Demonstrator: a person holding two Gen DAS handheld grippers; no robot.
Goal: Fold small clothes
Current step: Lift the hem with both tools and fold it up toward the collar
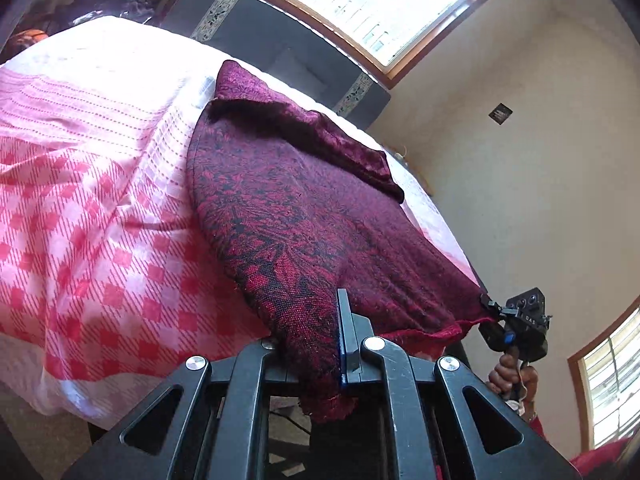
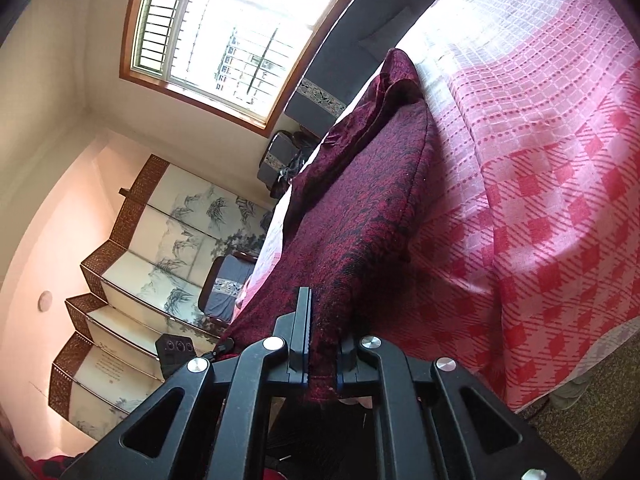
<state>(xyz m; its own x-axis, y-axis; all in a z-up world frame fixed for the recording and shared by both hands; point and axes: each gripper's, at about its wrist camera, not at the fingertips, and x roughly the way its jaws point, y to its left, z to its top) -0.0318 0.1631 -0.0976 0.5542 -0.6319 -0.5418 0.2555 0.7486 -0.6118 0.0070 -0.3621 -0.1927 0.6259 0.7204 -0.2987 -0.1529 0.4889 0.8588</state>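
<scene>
We are pinching the near hem corners of the maroon patterned garment [image 1: 304, 208] with the left hand-held gripper [image 1: 320, 356] and right hand-held gripper [image 2: 322, 356], both clamped on cloth. It is lying across the checked bedspread [image 1: 92, 216]. Next, probably, carrying the hem toward the far edge evenly.

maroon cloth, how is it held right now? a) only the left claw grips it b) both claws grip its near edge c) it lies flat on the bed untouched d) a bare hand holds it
b: the left claw is shut on one near corner of the maroon cloth and the right claw on the other, the rest draped over the bed.
</scene>
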